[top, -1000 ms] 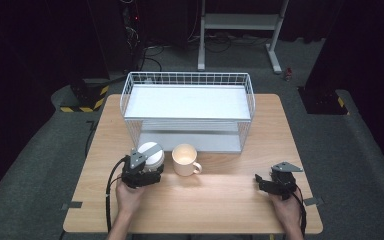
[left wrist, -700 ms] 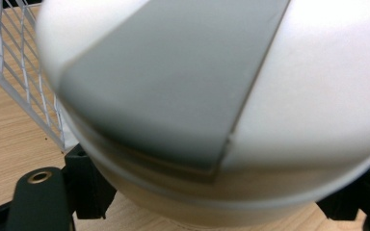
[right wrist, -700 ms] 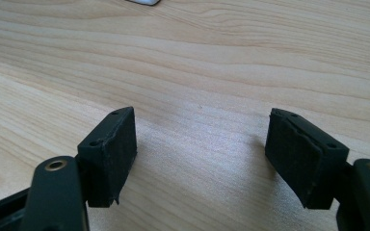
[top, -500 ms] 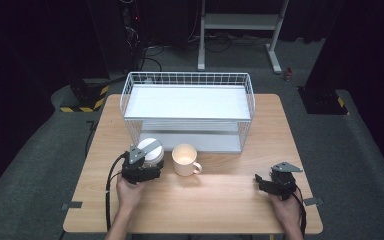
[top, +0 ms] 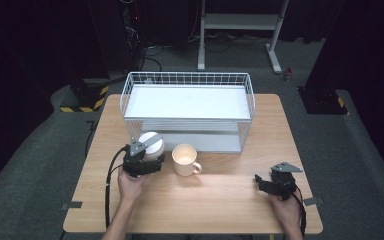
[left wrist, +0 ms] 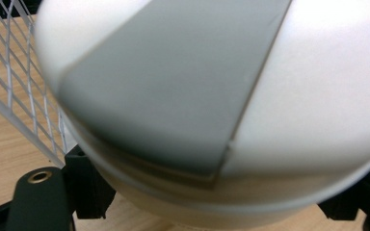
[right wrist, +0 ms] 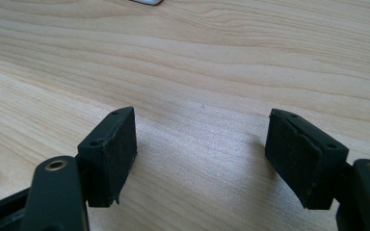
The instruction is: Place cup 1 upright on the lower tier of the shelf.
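My left gripper (top: 147, 159) is clamped on a white round container (top: 151, 144), one jaw at each side of its lower body, as the left gripper view shows. The container (left wrist: 212, 96) sits at the near left of the table (top: 220, 205), just in front of the white wire rack (top: 189, 102) and just left of the cream mug (top: 184, 159). A grey band crosses its white top. It crowds my left gripper's camera so closely that its edges blur and its top and right side are cut off; I think it stands tilted a little towards the rack, but I cannot be sure from here. A few rack wires (left wrist: 14, 86) show at the left.

My right gripper (top: 261, 183) rests low at the near right of the table, well apart from the mug. Its jaws stand spread with nothing but bare wood (right wrist: 197, 86) between them. A small white thing at the top edge of the right gripper view is cut off, and I cannot tell what it is.
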The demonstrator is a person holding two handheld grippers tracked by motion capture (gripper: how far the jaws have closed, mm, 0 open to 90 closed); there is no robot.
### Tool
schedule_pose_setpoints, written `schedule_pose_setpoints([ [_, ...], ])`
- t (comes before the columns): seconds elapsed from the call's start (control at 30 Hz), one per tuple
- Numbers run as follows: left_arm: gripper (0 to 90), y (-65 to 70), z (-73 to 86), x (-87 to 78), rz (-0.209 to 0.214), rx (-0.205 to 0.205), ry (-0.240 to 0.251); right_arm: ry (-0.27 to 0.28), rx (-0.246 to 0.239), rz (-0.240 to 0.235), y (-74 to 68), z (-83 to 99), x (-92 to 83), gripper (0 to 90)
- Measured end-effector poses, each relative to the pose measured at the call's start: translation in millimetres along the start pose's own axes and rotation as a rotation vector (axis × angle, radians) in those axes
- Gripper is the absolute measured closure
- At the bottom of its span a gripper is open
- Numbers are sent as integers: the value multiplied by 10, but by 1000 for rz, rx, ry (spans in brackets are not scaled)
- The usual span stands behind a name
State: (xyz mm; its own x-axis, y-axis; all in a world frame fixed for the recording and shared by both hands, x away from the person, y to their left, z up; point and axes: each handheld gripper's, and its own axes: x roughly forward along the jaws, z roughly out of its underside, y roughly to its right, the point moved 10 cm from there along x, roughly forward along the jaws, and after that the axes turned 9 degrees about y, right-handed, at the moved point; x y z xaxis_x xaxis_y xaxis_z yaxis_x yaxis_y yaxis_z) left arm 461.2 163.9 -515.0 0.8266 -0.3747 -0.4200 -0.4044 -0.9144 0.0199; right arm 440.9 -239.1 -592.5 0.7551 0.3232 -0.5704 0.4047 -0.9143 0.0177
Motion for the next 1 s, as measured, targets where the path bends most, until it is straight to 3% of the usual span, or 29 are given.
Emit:
schedule_pose_setpoints([
  [0.13, 191, -25, -33, 61, -5, -8, 2, 0, 0, 0, 0, 0, 0, 272],
  [0.37, 191, -75, -61, 193, -26, 12, -14, 0, 1, -3, -4, 2, -4, 271],
  [0.7, 191, -182, -33, 336, -62, -23, -11, 1, 2, -3, -6, 2, -3, 271],
  [1.0, 191, -208, -15, 479, -76, -13, -34, 1, -2, -3, -5, 5, -9, 271],
])
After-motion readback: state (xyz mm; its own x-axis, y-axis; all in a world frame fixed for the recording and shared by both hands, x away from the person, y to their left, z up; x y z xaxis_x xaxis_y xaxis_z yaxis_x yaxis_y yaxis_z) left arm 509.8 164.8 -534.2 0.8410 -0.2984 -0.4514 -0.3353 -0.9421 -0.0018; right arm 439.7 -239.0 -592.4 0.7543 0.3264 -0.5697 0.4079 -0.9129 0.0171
